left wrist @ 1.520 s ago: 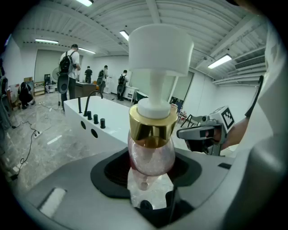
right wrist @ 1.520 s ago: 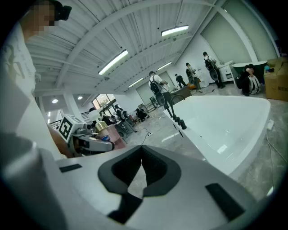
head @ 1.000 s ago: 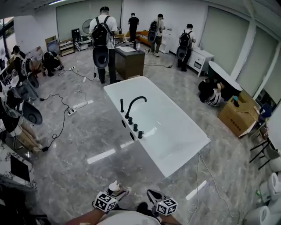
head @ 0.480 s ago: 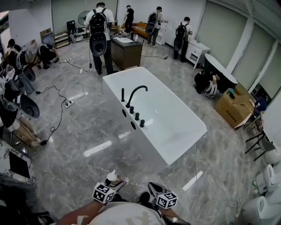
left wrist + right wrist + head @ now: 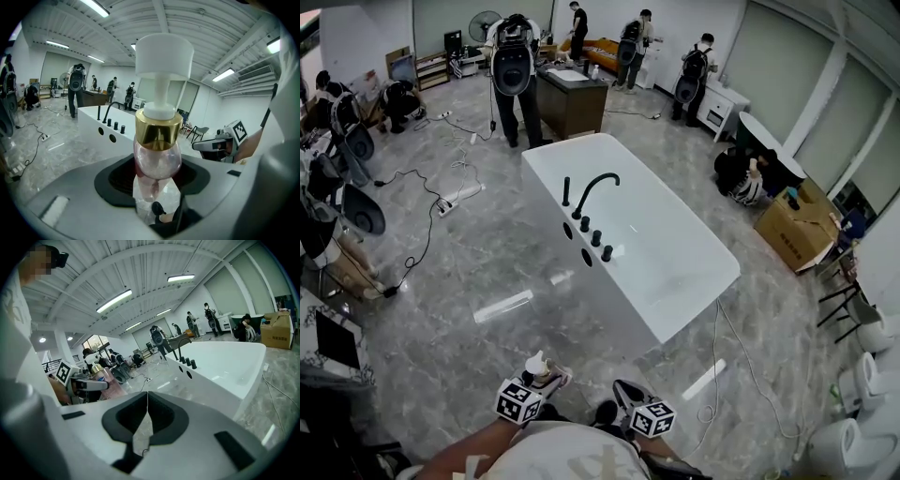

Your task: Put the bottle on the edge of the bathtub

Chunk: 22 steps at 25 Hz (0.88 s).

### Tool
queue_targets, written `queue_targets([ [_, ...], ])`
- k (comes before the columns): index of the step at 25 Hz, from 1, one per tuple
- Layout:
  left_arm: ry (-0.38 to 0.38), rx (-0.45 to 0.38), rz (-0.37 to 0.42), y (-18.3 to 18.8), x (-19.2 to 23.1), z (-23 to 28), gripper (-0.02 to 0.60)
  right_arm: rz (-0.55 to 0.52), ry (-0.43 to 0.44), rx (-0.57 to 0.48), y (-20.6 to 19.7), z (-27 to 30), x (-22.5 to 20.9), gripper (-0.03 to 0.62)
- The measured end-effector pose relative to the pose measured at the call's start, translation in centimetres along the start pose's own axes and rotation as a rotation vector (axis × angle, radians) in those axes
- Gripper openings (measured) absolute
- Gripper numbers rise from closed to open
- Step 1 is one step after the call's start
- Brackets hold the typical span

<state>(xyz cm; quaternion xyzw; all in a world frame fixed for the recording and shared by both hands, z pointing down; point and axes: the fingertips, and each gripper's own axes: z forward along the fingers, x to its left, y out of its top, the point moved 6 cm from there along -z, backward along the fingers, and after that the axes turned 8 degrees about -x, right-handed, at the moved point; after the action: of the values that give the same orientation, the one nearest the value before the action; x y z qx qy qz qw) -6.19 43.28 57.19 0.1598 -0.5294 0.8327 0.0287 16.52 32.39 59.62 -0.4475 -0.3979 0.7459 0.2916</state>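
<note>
Bottle (image 5: 158, 159), pump top w/ gold collar, clamped upright in left gripper (image 5: 546, 375), jaws part-open round its body. Not at bathtub (image 5: 623, 281) yet: well apart from it, bare floor (image 5: 487, 356) between. Pickup looks done. Left to do, prob.: carry over, stand on rim near the taps (image 5: 592, 234), let go. Right gripper (image 5: 630, 398) pinched closed, tips meeting, nothing betw. them; idle beside the left.
</note>
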Motion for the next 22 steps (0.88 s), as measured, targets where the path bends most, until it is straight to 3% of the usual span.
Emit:
queue_targets([
  [10, -0.014, -0.031, -0.032, -1.2, 2.0, -2.0, 0.218, 0.012, -0.002, -0.017, -0.3, 1.3, 2.0, 0.006],
  [22, 0.025, -0.062, -0.050, -1.8, 3.3, -4.9, 0.218, 0.002, -0.009, -0.016, -0.6, 1.7, 3.5, 0.006],
])
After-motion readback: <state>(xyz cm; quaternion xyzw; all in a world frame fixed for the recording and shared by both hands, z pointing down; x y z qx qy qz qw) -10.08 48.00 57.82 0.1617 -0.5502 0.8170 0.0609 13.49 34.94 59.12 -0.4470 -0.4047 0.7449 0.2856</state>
